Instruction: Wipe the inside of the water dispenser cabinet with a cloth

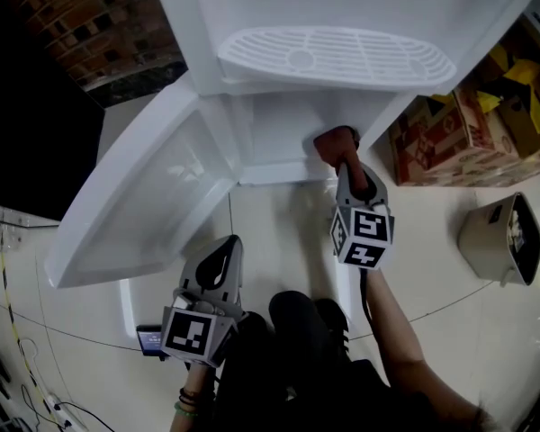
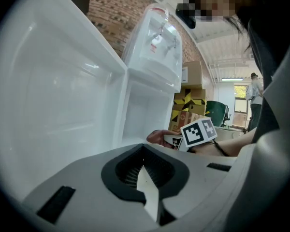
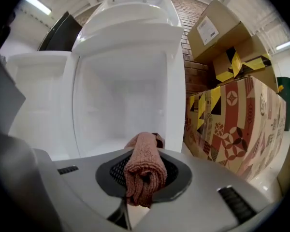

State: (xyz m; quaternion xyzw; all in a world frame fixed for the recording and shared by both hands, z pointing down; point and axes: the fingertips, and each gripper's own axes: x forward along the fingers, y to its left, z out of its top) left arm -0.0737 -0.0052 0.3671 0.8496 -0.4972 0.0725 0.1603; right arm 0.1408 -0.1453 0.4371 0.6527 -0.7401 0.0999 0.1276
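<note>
The white water dispenser (image 1: 342, 25) stands with its lower cabinet (image 1: 274, 133) open and its door (image 1: 144, 196) swung out to the left. My right gripper (image 1: 342, 156) is shut on a folded reddish-brown cloth (image 1: 335, 140) at the right side of the cabinet mouth. In the right gripper view the cloth (image 3: 145, 170) bulges from the right gripper (image 3: 142, 180), and the bare white cabinet (image 3: 121, 100) lies straight ahead. My left gripper (image 1: 225, 250) hangs low by the person's knee, shut on nothing. In the left gripper view the left gripper (image 2: 146, 174) faces the door (image 2: 53, 91), the cabinet (image 2: 145, 112) and the cloth (image 2: 159, 137).
Patterned cardboard boxes (image 1: 450, 133) are stacked close to the dispenser's right side, and they also show in the right gripper view (image 3: 232, 120). A grey bin (image 1: 504, 237) stands on the tiled floor at the right. Cables (image 1: 9, 367) lie at the lower left. A person (image 2: 255, 93) stands far off.
</note>
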